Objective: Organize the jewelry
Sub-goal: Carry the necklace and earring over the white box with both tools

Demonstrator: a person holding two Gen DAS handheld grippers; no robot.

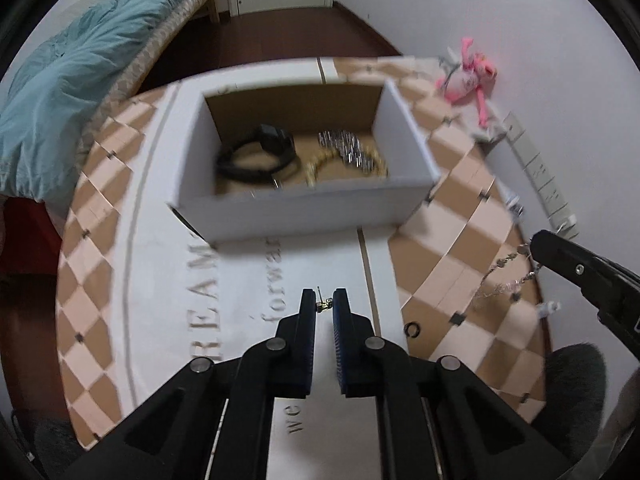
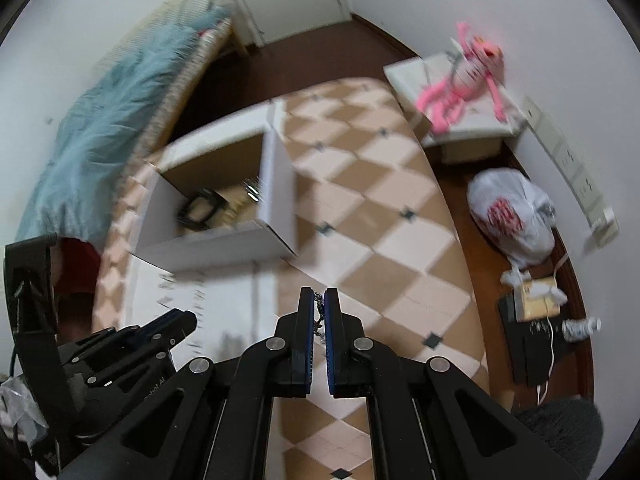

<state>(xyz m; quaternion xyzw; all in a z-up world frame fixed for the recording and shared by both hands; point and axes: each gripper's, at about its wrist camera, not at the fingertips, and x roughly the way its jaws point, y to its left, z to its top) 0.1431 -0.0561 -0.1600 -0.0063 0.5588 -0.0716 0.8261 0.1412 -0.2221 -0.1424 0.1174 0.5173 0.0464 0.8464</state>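
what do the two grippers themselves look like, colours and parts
Both the left gripper and the right gripper are matte black, with angular linkage arms joined by round silver pivot pins. Their flat parallel fingers carry blue ribbed pads on the inner faces. No sleeves show, and no cables can be made out.

left gripper [image 1: 324, 303]: closed on a small earring | right gripper [image 2: 319, 303]: clamped on a chain, raised

Left hand-held gripper [image 1: 324, 303] pinches a small earring [image 1: 322, 303] (blurred) — before the box [image 1: 304, 208].
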